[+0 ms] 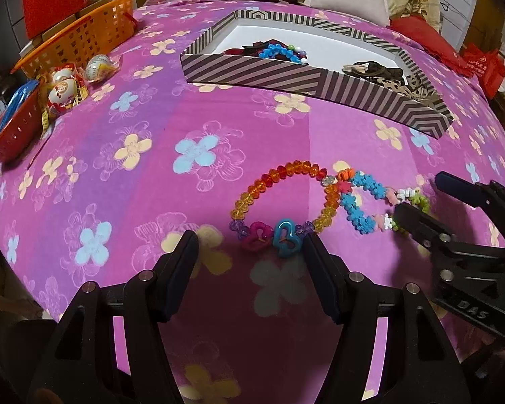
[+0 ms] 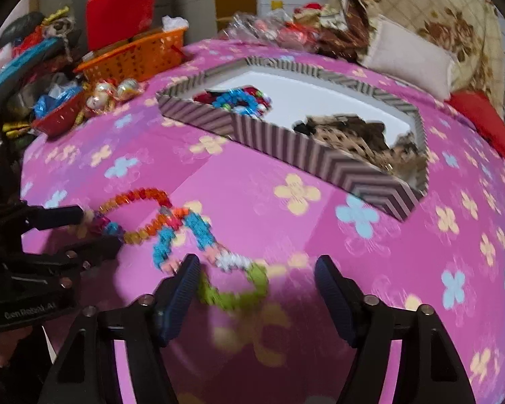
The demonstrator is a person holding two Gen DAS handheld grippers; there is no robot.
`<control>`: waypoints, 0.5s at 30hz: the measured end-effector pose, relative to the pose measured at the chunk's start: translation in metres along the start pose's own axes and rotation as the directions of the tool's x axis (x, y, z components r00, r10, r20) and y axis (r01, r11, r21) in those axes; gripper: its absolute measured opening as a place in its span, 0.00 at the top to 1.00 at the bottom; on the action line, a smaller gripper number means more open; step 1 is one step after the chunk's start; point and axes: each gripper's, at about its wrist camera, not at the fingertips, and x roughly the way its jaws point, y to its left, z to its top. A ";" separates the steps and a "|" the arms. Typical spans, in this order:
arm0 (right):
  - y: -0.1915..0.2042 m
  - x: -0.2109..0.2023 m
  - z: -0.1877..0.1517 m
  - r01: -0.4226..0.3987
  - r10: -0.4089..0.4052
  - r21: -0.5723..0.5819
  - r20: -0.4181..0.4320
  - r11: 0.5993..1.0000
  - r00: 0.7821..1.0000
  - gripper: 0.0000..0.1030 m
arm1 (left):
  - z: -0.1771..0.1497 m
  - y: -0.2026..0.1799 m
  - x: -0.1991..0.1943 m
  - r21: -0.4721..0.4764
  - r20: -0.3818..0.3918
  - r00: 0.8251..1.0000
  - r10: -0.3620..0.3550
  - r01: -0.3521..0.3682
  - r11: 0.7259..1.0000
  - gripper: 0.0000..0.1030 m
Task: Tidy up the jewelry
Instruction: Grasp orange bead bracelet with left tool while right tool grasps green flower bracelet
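An orange-and-red bead bracelet (image 1: 279,198) with a pink and a blue heart lies on the pink flowered cloth; it also shows in the right wrist view (image 2: 136,213). A blue, white and green flower-bead bracelet (image 1: 370,202) overlaps its right end and also shows in the right wrist view (image 2: 215,262). My left gripper (image 1: 250,256) is open, its jaws either side of the heart beads. My right gripper (image 2: 256,286) is open over the green end of the flower bracelet; in the left wrist view (image 1: 421,198) it sits at the right. A striped box (image 1: 323,82) holds other jewelry.
The striped box (image 2: 286,144) lies behind the bracelets with beads at its left end and leopard-print pieces at its right. An orange basket (image 1: 80,37), a red basket (image 1: 17,128) and wrapped round items (image 1: 67,84) stand at the far left. Pillows and fabric lie at the back.
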 end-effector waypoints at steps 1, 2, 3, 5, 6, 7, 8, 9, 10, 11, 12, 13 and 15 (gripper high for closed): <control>0.001 0.001 0.001 -0.003 0.003 -0.003 0.001 1.000 1.000 0.65 | 0.000 0.000 0.000 0.000 0.000 1.000 0.000 0.000 1.000 0.36; 0.003 0.004 0.002 0.010 -0.010 -0.018 -0.013 1.000 1.000 0.67 | 0.001 0.001 0.000 0.000 0.002 1.000 0.001 -0.001 1.000 0.35; 0.006 0.004 0.001 0.023 -0.023 -0.045 -0.003 0.999 1.000 0.74 | 0.001 0.000 0.000 -0.001 0.003 1.000 0.001 -0.001 1.000 0.35; 0.008 0.002 0.000 0.013 -0.013 -0.054 0.000 0.998 1.000 0.81 | 0.003 0.002 0.002 -0.005 0.005 1.000 0.002 -0.002 1.000 0.34; 0.008 0.001 -0.001 0.012 -0.012 -0.053 -0.001 0.999 1.000 0.84 | 0.004 0.003 0.002 -0.008 0.007 1.000 0.003 -0.003 1.000 0.34; 0.007 0.001 -0.002 0.008 -0.008 -0.046 -0.001 0.999 1.000 0.88 | 0.004 0.003 0.003 -0.009 0.011 1.000 0.004 -0.004 1.000 0.35; 0.005 -0.001 -0.003 -0.002 0.002 -0.027 -0.001 1.000 1.000 0.88 | 0.005 0.003 0.003 -0.009 0.017 1.000 0.002 -0.002 1.000 0.36; 0.003 -0.002 -0.004 -0.015 0.015 -0.009 0.000 1.000 1.000 0.88 | 0.005 0.003 0.003 -0.007 0.023 1.000 0.001 -0.001 1.000 0.40; 0.000 -0.004 -0.005 -0.033 0.033 0.015 0.005 0.999 0.999 0.88 | 0.005 0.002 0.002 -0.002 0.033 0.999 -0.003 0.003 1.000 0.54; -0.003 -0.006 -0.005 -0.043 0.043 0.036 0.012 0.998 0.999 0.88 | 0.005 0.001 0.001 0.003 0.035 0.999 -0.008 0.008 1.000 0.66; -0.005 -0.008 -0.005 -0.047 0.046 0.049 0.019 0.998 0.999 0.88 | 0.006 0.002 0.000 0.004 0.030 0.999 -0.016 0.016 1.000 0.70; -0.008 -0.012 -0.004 -0.053 0.051 0.063 0.028 0.997 0.998 0.88 | 0.006 0.002 0.000 0.001 0.029 0.999 -0.022 0.022 1.000 0.86; -0.011 -0.022 -0.002 -0.063 0.059 0.086 0.052 0.994 0.997 0.88 | 0.007 0.004 -0.001 -0.013 0.015 0.999 -0.049 0.049 0.999 0.90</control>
